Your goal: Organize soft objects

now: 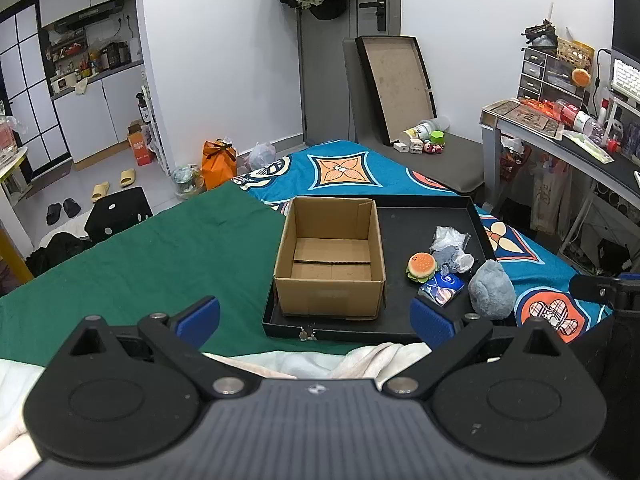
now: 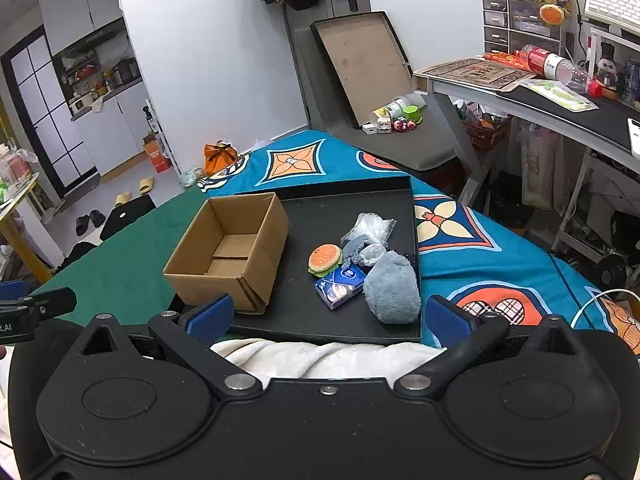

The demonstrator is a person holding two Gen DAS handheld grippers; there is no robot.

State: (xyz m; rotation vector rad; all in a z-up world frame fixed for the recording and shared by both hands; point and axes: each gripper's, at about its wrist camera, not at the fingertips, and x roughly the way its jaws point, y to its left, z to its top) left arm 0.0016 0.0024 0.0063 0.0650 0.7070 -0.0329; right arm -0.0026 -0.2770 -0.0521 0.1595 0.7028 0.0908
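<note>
An empty cardboard box [image 1: 330,258] [image 2: 230,252] stands in the left part of a shallow black tray [image 1: 424,220] [image 2: 320,208]. To its right lie a burger plush [image 1: 421,266] [image 2: 325,258], a blue tissue pack [image 1: 441,288] [image 2: 340,282], a grey furry plush [image 1: 491,289] [image 2: 393,288] and crumpled clear plastic over a small grey toy [image 1: 450,246] [image 2: 366,234]. My left gripper [image 1: 316,318] is open and empty, before the tray's near edge. My right gripper [image 2: 328,316] is open and empty, just short of the grey plush.
The tray sits on a bed with a green cloth [image 1: 140,256] and a blue patterned cover [image 2: 480,240]. A white blanket [image 2: 320,354] lies at the near edge. A desk [image 2: 540,108] with clutter stands right. A chair [image 2: 400,144] holds a leaning tray lid.
</note>
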